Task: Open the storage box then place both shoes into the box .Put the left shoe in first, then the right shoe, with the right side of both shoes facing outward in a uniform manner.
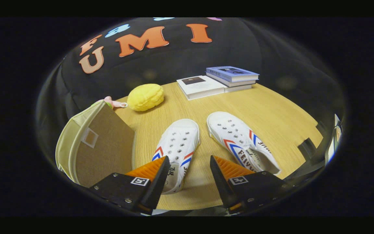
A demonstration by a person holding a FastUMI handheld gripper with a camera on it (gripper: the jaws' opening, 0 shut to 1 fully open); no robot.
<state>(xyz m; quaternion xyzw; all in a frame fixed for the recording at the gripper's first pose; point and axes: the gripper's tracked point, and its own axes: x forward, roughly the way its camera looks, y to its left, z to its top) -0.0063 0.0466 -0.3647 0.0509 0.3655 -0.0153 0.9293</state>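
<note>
Shoes [206, 139] just beyond spread tongs [190, 165], box [93, 146] left

- The heel of the left white canvas shoe [178, 146] is hidden behind one claw finger [151, 177].
- A small pink object [114, 103] sits half-hidden behind the beige fabric storage box [93, 143].

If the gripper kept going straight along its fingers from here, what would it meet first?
Probably the near white shoe: the open gripper has it just ahead, overlapping the left finger. The gap itself points at bare table between the two shoes, with the books far beyond. Depth is unclear.
</note>
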